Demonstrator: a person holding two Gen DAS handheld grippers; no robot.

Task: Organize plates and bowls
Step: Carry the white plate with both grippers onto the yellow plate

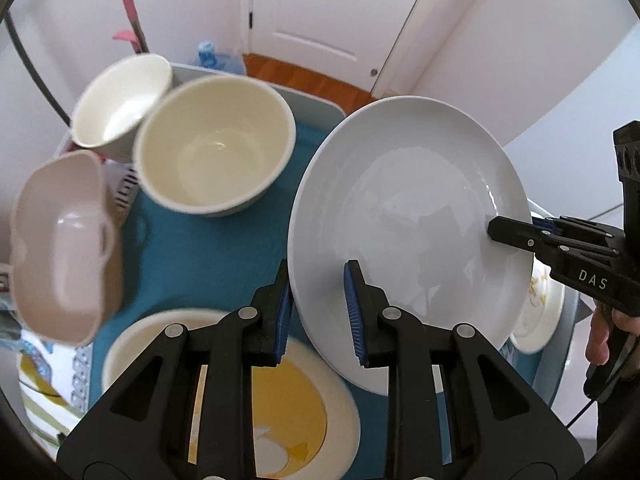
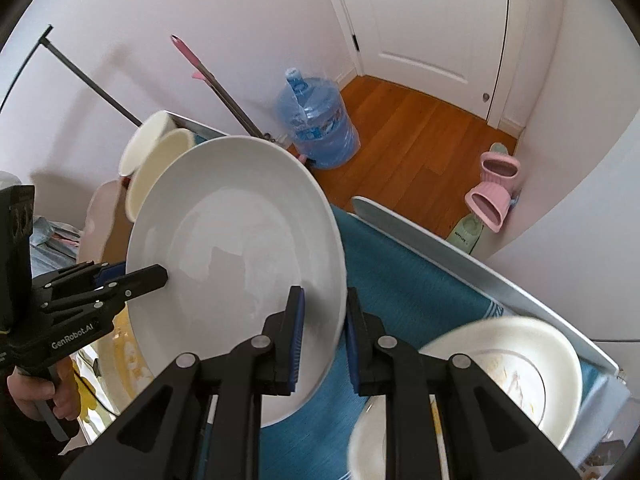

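A large white plate (image 1: 408, 240) is held tilted above the counter (image 1: 208, 248), which is covered with a blue mat, and both grippers hold it together on opposite edges. The left gripper (image 1: 320, 312) has its fingers closed on the rim of the plate, one blue pad on the upper face and the other behind the edge. The right gripper (image 2: 324, 340) grips the opposite rim in the same way, with the edge of the plate between its two pads. In the left wrist view the right gripper comes in from the right side, and part of a hand (image 1: 608, 340) is visible on its handle. At the far side of the counter stand a cream bowl (image 1: 216, 148) and a smaller white bowl (image 1: 122, 104), which touch each other. A pale pink bowl (image 1: 64, 244) with a wavy shape is at the left, blurred. Below the left gripper lies a plate with a yellow centre (image 1: 288, 400). In the right wrist view two more white plates (image 2: 520, 372) lie on the mat near the right gripper, one partly hidden by it. On the wooden floor behind there is a blue water bottle (image 2: 316, 120) and a pair of pink slippers (image 2: 494, 188) near the white door (image 2: 424, 20).
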